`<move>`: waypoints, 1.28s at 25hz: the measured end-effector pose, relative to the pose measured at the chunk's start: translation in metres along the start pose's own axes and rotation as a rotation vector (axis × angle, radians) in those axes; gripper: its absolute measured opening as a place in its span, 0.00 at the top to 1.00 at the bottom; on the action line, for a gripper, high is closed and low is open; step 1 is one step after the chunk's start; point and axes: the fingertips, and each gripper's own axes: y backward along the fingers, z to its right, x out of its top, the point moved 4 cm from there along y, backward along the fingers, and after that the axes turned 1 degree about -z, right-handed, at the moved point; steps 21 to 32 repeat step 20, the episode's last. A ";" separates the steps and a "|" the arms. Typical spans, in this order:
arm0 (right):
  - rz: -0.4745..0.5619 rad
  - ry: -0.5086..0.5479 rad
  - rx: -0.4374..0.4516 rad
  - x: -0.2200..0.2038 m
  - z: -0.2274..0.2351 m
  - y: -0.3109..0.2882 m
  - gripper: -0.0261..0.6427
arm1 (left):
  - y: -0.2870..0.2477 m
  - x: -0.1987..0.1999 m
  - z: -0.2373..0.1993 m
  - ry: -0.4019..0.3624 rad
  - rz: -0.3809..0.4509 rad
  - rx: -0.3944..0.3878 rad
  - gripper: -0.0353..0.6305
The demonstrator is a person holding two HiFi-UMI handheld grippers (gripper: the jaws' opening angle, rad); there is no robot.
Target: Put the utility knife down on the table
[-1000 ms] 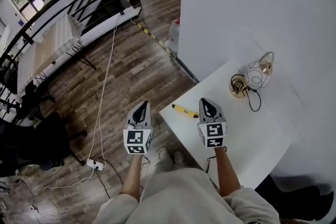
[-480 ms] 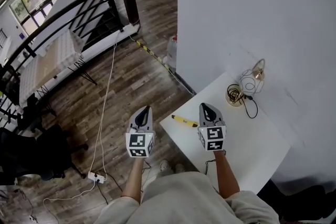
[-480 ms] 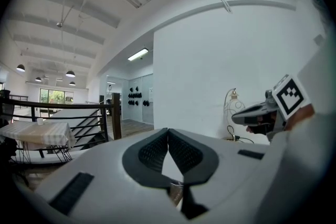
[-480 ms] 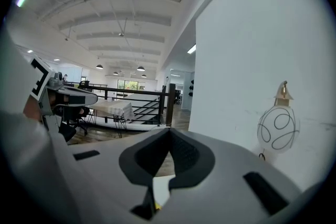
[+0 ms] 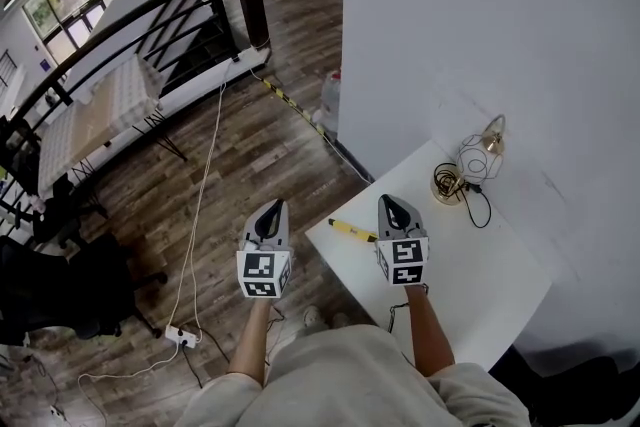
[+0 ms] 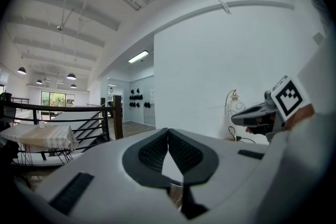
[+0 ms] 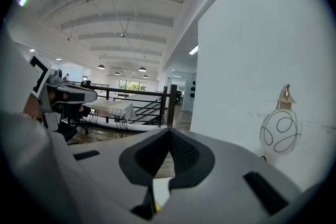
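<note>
A yellow utility knife [image 5: 352, 231] lies flat on the white table [image 5: 470, 285] near its left corner, with nothing touching it. My right gripper [image 5: 392, 205] hovers over the table just right of the knife, jaws shut and empty. A sliver of yellow from the knife [image 7: 157, 207] shows below those jaws in the right gripper view. My left gripper [image 5: 272, 210] hangs over the wooden floor left of the table edge, shut with nothing in it. In the left gripper view its tips [image 6: 168, 131] meet, and the right gripper [image 6: 257, 113] shows at the right.
A wire-cage lamp with a brass base [image 5: 470, 165] and its black cord stands at the table's far corner by the white wall [image 5: 480, 35]. A black stair railing [image 5: 150, 25], a white cable and power strip [image 5: 182, 338] lie on the floor to the left.
Both grippers stay shut and keep their places beside the knife; the head view has shifted a little, showing more of the room beyond. The knife has not moved.
</note>
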 end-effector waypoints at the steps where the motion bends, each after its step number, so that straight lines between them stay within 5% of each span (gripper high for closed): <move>1: -0.002 0.002 0.002 0.000 -0.001 0.000 0.97 | 0.001 0.000 -0.001 0.000 0.000 0.002 0.94; 32: -0.011 0.005 0.006 -0.008 0.003 0.007 0.97 | 0.005 -0.001 0.011 0.002 0.003 0.003 0.94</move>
